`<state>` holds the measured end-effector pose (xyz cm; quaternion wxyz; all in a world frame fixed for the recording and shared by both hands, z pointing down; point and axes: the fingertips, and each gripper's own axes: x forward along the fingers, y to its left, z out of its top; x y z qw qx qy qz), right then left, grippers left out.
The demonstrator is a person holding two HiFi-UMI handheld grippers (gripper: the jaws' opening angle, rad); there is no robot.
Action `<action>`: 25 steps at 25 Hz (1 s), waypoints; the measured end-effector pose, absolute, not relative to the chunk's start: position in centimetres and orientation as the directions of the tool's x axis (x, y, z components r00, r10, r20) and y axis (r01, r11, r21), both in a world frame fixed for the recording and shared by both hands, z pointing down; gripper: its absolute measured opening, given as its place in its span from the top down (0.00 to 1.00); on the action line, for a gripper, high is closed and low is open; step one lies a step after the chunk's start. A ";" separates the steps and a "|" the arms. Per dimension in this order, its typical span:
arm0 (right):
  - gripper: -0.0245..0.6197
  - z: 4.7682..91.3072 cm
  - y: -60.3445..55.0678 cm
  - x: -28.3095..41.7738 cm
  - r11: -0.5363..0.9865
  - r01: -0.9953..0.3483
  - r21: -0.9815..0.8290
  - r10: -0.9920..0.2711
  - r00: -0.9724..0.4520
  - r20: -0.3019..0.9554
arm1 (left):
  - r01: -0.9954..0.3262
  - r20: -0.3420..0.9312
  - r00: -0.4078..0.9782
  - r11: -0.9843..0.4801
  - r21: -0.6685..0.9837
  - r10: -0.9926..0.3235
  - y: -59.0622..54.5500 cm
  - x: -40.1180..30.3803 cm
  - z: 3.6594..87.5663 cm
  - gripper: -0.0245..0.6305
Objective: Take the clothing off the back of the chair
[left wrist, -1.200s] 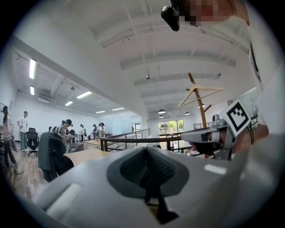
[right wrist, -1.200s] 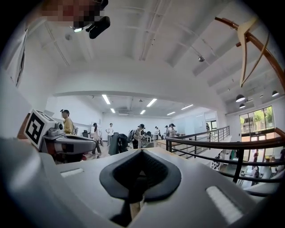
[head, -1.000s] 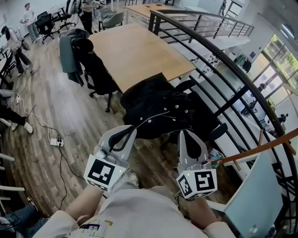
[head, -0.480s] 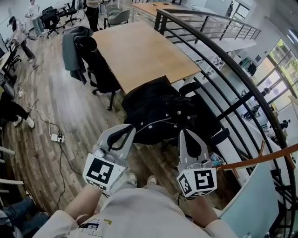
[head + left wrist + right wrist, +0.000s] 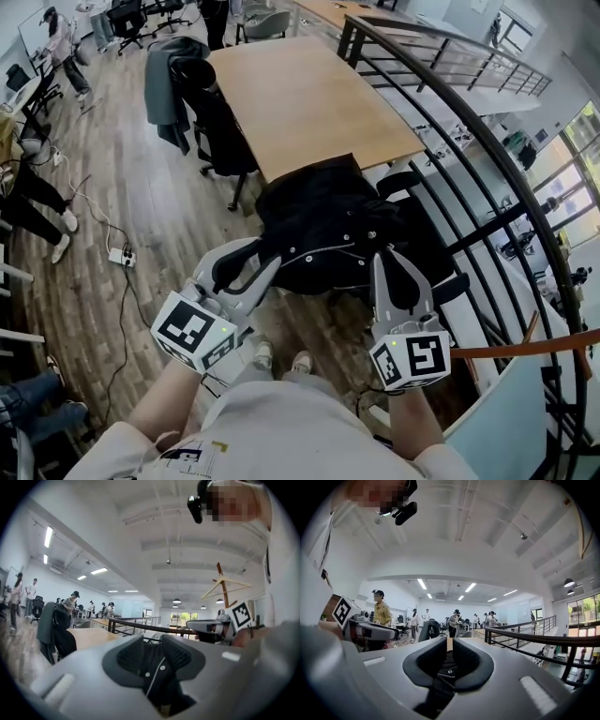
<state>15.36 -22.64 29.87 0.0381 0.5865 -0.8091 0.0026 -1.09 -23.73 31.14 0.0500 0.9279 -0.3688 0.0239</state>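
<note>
Change since before: both hand-held grippers had come closer to the black jacket (image 5: pixel 328 220), whose hem now lay just under their tips in the head view.
Left hand-held gripper (image 5: pixel 264 264): its jaws had just been opening and stood clearly apart. The jacket's snap-button edge showed through the gap, but the pads did not press on it.
Right hand-held gripper (image 5: pixel 386 261): its jaws had just been opening too, but only to a thin slit. Dark cloth showed through the slit and nothing was gripped.
Place of the jacket: it was draped over the back of the office chair (image 5: pixel 405 180), hiding the backrest, right beside the end of the wooden worktop (image 5: pixel 309 94).
Handling, as I judge: the jacket looked soft and limp, thick enough to have some weight, and not fragile. It would sag and slide when lifted.
Where to take hold: probably at the collar or shoulders on top of the backrest, one gripper on each side, pinching a thick fold and not the thin hem.
Surface: the floor (image 5: pixel 141 234) was of wood planks, with a cable and a power strip (image 5: pixel 120 255) lying on it.
Room: it was an open office, with a dark metal railing (image 5: pixel 469 141) to the right. A second chair carrying a grey garment (image 5: pixel 167 80) stood further along the worktop, and some people stood far away.
</note>
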 end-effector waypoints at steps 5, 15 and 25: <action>0.84 30.1 -25.8 16.8 0.337 -0.938 0.081 -0.939 -0.330 0.093 | -0.685 0.111 0.728 -0.720 0.109 -0.676 -25.1 -1.8 34.1 0.66; 0.67 33.5 -31.4 19.2 0.326 -0.937 0.126 -0.937 -0.302 0.175 | -0.673 0.310 0.713 -0.737 0.053 -0.629 -28.5 -2.6 44.5 0.44; 0.44 38.3 -33.1 18.4 0.390 -0.915 0.107 -0.895 -0.349 0.277 | -0.552 0.452 0.737 -0.834 -0.026 -0.502 -25.9 0.2 52.6 0.29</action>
